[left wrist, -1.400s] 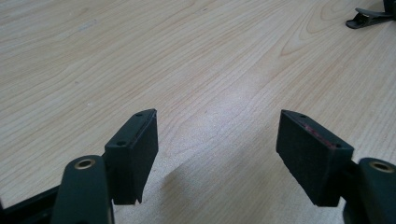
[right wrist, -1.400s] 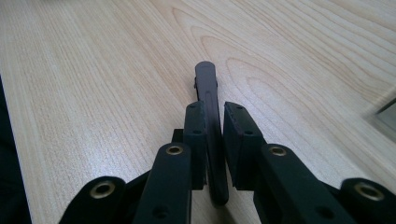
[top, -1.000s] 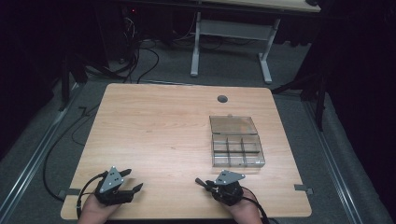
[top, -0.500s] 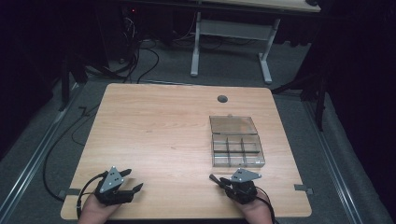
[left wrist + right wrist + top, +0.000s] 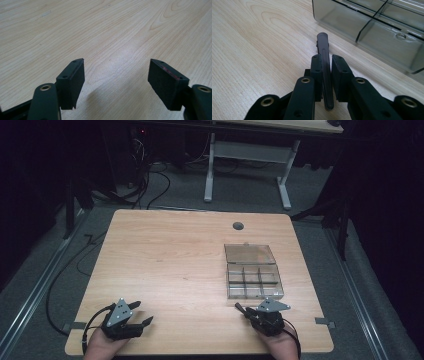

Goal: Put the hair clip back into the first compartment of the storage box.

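Right tongs carrying a dark clip toward the compartment box.

High view: my left tongs [image 5: 142, 315] sit wide open and empty at the near table [image 5: 170, 255] edge; right tongs [image 5: 244, 310] sit just beside the box [image 5: 254, 281]. Left gripper view: bare wood between the jaws. Right gripper view: jaws clamped on the clip [image 5: 323, 53], tip near the box wall; I'd lift it over the rim before releasing.

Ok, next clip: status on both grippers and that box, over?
Left gripper open, empty. Right gripper shut on thin dark hair clip. Clear plastic compartment box open just ahead. Nothing between.
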{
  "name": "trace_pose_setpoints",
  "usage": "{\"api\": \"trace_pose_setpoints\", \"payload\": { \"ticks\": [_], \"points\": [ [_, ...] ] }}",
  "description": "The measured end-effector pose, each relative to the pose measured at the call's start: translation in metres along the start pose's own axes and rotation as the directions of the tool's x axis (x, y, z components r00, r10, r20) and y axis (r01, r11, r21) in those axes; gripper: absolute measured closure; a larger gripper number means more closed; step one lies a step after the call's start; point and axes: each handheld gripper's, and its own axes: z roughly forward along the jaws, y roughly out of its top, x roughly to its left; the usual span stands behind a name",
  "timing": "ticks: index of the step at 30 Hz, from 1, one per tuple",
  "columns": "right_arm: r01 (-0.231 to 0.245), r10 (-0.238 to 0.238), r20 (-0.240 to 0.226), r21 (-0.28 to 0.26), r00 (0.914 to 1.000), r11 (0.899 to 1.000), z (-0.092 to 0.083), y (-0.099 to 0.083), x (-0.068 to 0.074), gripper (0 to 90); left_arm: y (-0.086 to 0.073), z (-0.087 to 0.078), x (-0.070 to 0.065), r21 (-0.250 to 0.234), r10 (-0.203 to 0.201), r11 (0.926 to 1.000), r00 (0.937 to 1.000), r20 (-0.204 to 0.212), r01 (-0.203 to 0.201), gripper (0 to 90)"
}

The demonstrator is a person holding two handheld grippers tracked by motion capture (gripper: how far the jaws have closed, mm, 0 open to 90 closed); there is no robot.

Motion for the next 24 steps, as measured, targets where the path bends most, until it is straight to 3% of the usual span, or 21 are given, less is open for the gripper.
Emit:
{"api": "trace_pose_setpoints", "payload": {
  "ticks": [8,11,18,24],
  "points": [
    [0.001,-0.001,-0.012,0.004,0.9999,1.0,0.001,0.001,0.004,76.5,0.0,0.0,0.0,-0.001,0.002,1.0,1.0,0.0,-0.002,30.0],
    [-0.013,0.012,-0.027,-0.021,0.9996,1.0,-0.002,0.002,0.003,73.5,0.0,0.0,0.0,-0.001,0.001,1.0,1.0,0.0,-0.001,30.0],
    [-0.048,0.049,0.021,-0.048,0.9986,0.998,-0.011,-0.001,-0.009,71.9,0.0,0.0,0.0,0.001,0.001,1.0,1.0,-0.002,-0.001,30.1],
    [-0.092,0.094,0.025,-0.063,0.9953,0.994,-0.013,-0.002,-0.016,69.1,0.0,-0.001,0.0,-0.005,-0.002,1.0,1.0,0.004,0.002,30.4]
  ]
}}
